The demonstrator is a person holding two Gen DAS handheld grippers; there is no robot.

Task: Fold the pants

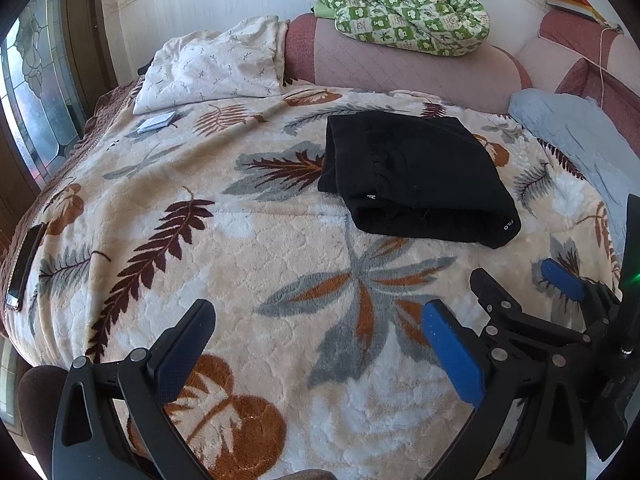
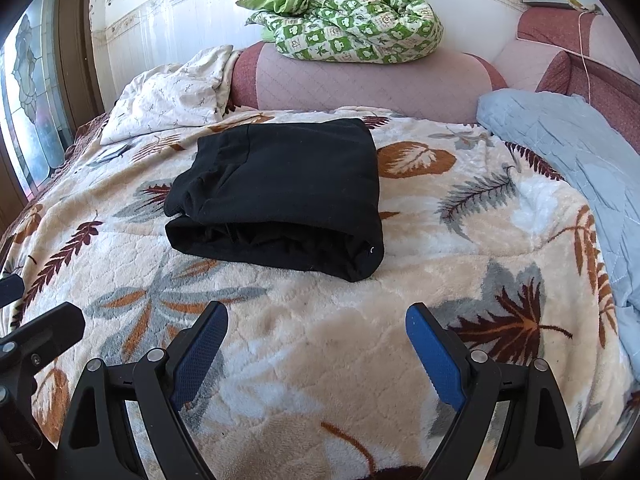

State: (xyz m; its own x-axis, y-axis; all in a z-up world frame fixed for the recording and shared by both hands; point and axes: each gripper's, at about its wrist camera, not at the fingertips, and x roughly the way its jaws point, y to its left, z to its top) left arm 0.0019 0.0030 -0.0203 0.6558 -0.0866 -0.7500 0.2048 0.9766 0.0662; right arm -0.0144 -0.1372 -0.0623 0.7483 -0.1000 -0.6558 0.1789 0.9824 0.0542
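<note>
The black pants (image 1: 416, 176) lie folded into a compact bundle on the leaf-patterned blanket (image 1: 240, 240); they also show in the right wrist view (image 2: 280, 196). My left gripper (image 1: 316, 328) is open and empty, hovering over the blanket in front of and left of the pants. My right gripper (image 2: 316, 332) is open and empty, in front of the pants, apart from them. The right gripper also shows at the right edge of the left wrist view (image 1: 520, 276).
A white pillow (image 1: 212, 64), a pink headboard cushion (image 1: 400, 68) with a green patterned quilt (image 1: 404, 4) on top, and a light blue quilt (image 2: 568, 160) at the right. A phone (image 1: 24, 264) lies at the blanket's left edge, a small packet (image 1: 156, 122) near the pillow.
</note>
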